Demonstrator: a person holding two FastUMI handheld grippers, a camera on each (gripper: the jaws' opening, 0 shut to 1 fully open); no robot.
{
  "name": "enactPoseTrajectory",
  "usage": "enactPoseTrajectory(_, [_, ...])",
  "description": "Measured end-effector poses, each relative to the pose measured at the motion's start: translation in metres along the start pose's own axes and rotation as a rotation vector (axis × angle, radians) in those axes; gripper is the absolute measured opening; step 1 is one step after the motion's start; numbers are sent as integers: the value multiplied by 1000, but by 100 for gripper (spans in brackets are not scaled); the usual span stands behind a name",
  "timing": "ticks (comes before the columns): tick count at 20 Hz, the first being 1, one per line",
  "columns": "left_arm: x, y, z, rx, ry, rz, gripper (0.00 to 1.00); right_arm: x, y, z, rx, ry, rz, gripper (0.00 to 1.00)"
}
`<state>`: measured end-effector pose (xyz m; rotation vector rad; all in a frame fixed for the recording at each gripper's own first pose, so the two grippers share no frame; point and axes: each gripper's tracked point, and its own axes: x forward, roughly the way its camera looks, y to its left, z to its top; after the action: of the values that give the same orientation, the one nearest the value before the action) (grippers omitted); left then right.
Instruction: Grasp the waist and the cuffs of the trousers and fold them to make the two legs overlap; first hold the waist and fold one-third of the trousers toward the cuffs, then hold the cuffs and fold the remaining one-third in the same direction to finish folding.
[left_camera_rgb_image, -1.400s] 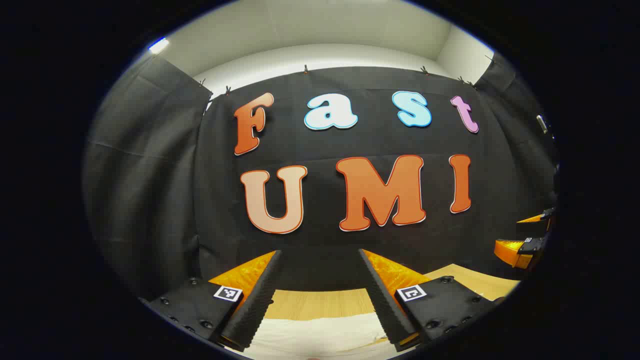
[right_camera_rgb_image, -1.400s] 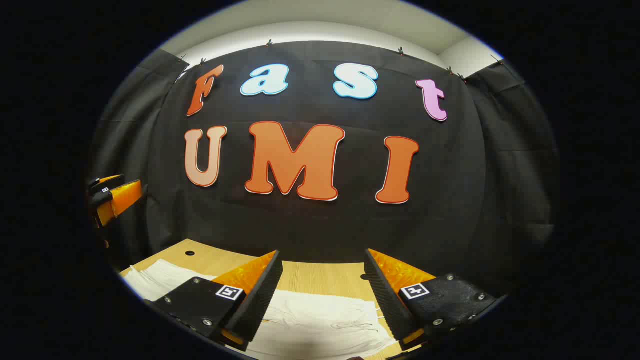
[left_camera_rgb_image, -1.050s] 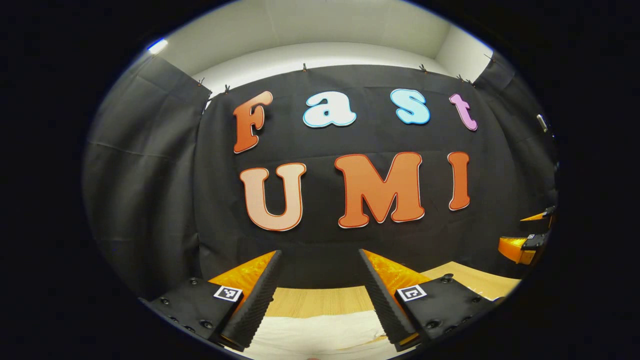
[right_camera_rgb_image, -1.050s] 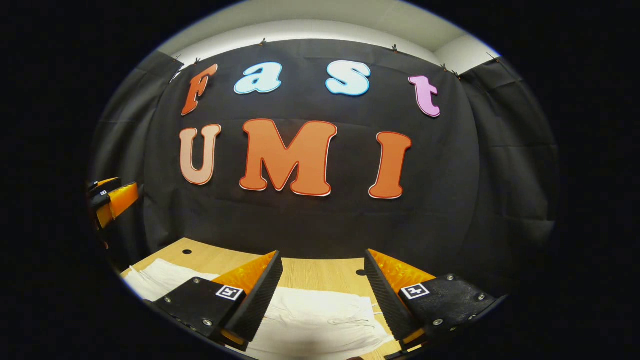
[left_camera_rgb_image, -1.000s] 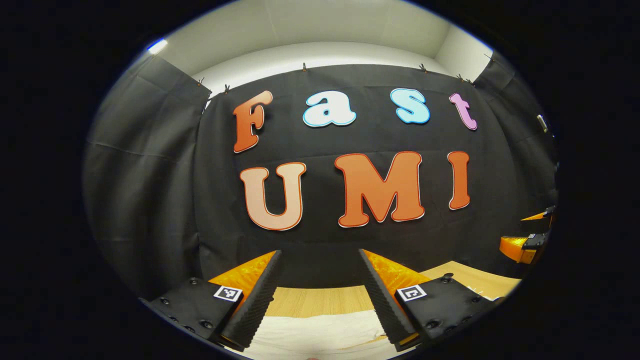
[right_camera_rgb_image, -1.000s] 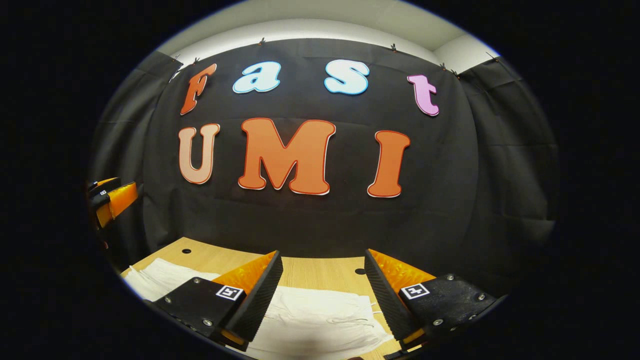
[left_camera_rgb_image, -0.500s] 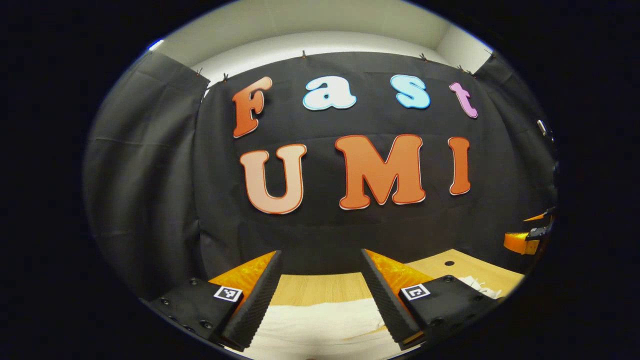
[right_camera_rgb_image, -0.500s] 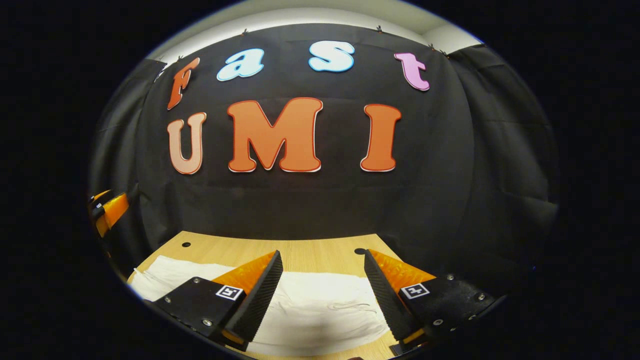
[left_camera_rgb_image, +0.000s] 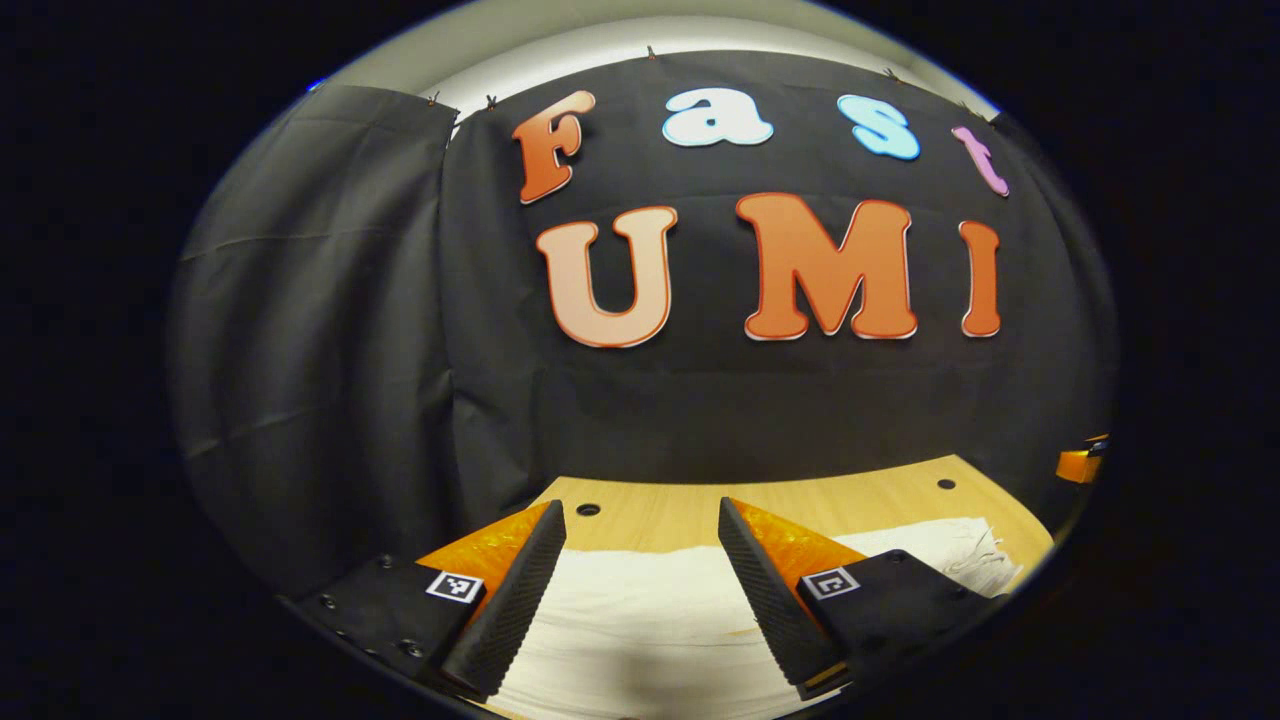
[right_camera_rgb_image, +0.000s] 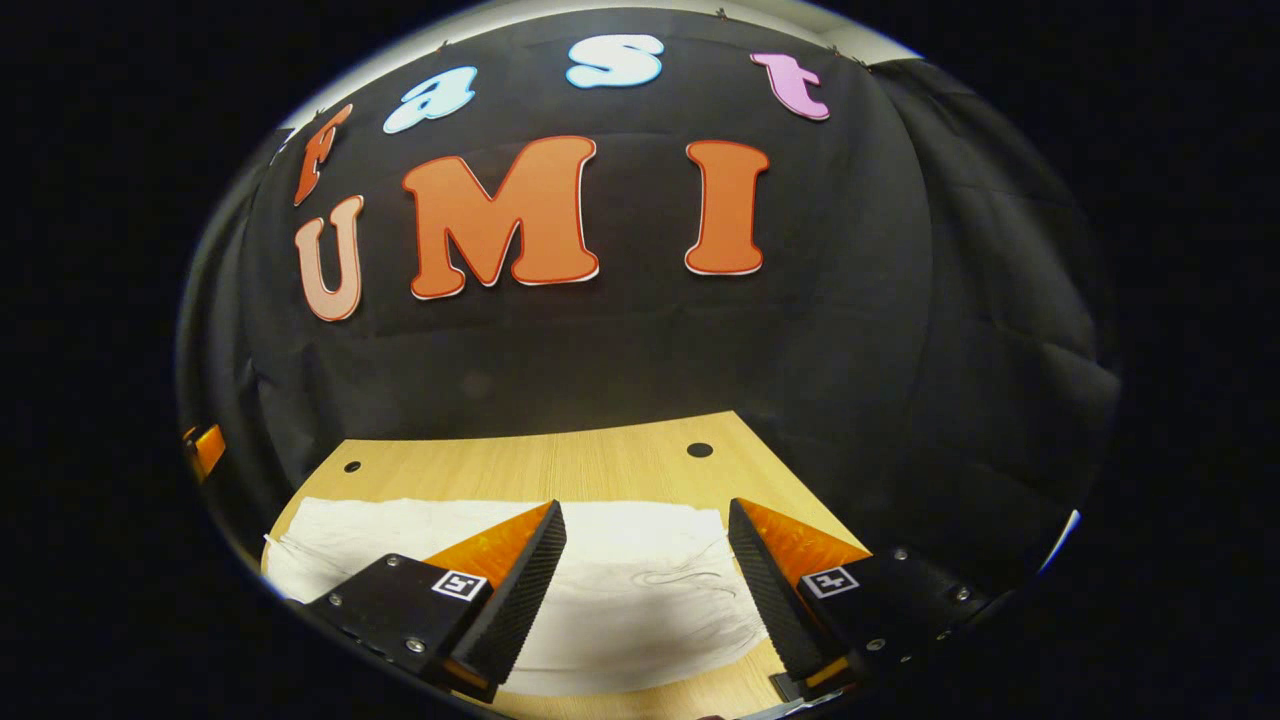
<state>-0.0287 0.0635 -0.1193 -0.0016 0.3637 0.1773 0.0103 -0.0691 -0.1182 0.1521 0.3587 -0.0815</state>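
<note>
White trousers (left_camera_rgb_image: 640, 620) lie flat on the wooden table (left_camera_rgb_image: 850, 505). In the left gripper view my left gripper (left_camera_rgb_image: 640, 503) hovers open over one end of them, with cloth showing between its fingers and nothing held. In the right gripper view my right gripper (right_camera_rgb_image: 645, 503) is open above the trousers (right_camera_rgb_image: 620, 600), where a thin drawstring (right_camera_rgb_image: 680, 578) curls on the cloth. Each gripper appears at the edge of the other's view: the right gripper (left_camera_rgb_image: 1080, 465) far right, the left gripper (right_camera_rgb_image: 203, 448) far left.
The black cloth wall stands just behind the table (right_camera_rgb_image: 560, 465). Small round holes (right_camera_rgb_image: 700, 450) sit in the tabletop near its back edge, one more hole (left_camera_rgb_image: 588, 509) by my left finger. A strip of bare wood runs between the trousers and the wall.
Both views have tipped down toward the table, so more tabletop and trousers show between the fingers. The other gripper has slid toward the edge of each view. Both grippers stayed open.
</note>
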Motion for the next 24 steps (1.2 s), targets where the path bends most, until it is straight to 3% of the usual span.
enactPoseTrajectory(6, [1,37,-53,-4,174,149,100,25,-19,-35,51,131,6,97])
enactPoseTrajectory(10, [0,55,-98,-48,322,197,100,38,-27,-65,85,242,24,97])
enactPoseTrajectory(18, [-18,110,-197,-303,633,321,100,49,-35,-127,210,465,5,99])
enactPoseTrajectory(24, [-20,148,-246,-462,747,384,99,53,-34,-161,325,600,-34,99])
